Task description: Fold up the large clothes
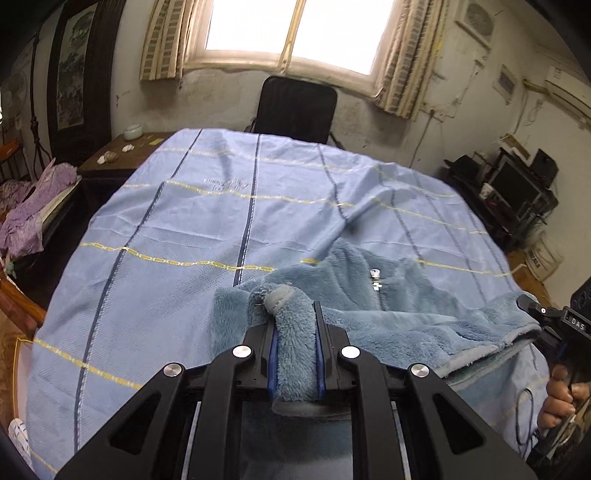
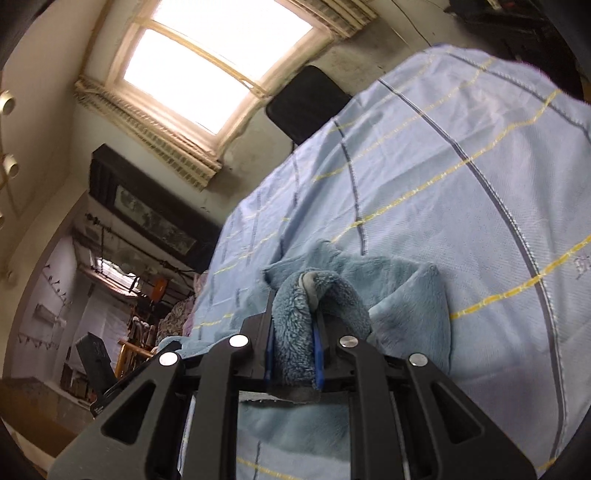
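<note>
On the bed, a pale blue sheet (image 1: 177, 229) with yellow and navy stripes lay spread wide, and there at its near edge sat the fleece garment (image 1: 399, 314), a fluffy blue piece, rumpled and only partly flattened. The left gripper (image 1: 295, 317) was clamped down on it, both fingers (image 1: 320, 332) pressed tight on a bunched roll of fleece with a grey trimmed hem poking up above the tips. A small metal zip pull (image 1: 375, 275) glinted on the garment's upper face, just beyond that grip. Over at the right edge of the left wrist view, the right gripper (image 1: 535, 310) had the grey-edged hem at the garment's far corner, and a hand (image 1: 561, 398) was wrapped around its handle below. From the right wrist view, no doubt about it: the right gripper was pinching a thick fold of fleece between its blue-lined fingers (image 2: 317, 354), the cloth curling over the top. The rest of the garment draped across the sheet beyond. A black chair back (image 1: 295, 107) stood behind the bed under a bright window (image 1: 291, 33) with striped curtains.
</note>
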`<action>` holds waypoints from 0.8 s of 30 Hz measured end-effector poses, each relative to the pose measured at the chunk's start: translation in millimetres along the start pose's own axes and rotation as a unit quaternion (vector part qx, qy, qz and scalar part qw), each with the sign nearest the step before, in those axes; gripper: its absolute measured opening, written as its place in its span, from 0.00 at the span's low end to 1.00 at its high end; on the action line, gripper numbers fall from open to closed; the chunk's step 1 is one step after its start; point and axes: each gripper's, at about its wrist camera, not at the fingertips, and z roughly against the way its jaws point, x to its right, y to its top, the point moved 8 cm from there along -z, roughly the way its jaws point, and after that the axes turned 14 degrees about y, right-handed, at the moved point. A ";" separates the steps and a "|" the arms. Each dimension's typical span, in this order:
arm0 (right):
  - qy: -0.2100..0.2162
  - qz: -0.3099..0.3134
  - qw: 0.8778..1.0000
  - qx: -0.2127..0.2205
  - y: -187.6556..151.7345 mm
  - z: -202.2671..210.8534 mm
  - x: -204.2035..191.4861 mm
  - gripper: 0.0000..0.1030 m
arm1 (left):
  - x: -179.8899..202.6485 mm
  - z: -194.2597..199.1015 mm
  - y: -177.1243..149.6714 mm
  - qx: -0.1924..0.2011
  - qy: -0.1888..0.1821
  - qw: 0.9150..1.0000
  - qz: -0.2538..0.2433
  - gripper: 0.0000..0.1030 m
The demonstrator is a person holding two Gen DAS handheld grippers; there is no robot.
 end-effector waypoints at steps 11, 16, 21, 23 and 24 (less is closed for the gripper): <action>0.003 -0.033 0.999 -0.019 -6.2 -24.9 49.3 0.21 | -8.6 -71.1 -19.2 -0.038 -0.009 0.999 0.010 0.18; 0.061 -0.004 0.998 0.014 4.8 1.7 16.7 0.45 | -15.9 -45.7 -10.4 -0.025 -0.069 0.997 0.034 0.56; 0.034 0.029 0.998 0.038 13.4 18.3 14.8 0.49 | -35.2 -7.9 7.8 0.047 -0.055 0.995 0.063 0.87; 0.023 0.022 0.999 0.037 13.3 17.9 21.6 0.49 | -37.0 -8.3 8.5 0.047 -0.051 0.995 0.067 0.88; 0.015 0.019 0.999 0.036 13.0 18.0 26.4 0.48 | -35.5 -12.4 8.1 0.043 -0.048 0.996 0.063 0.88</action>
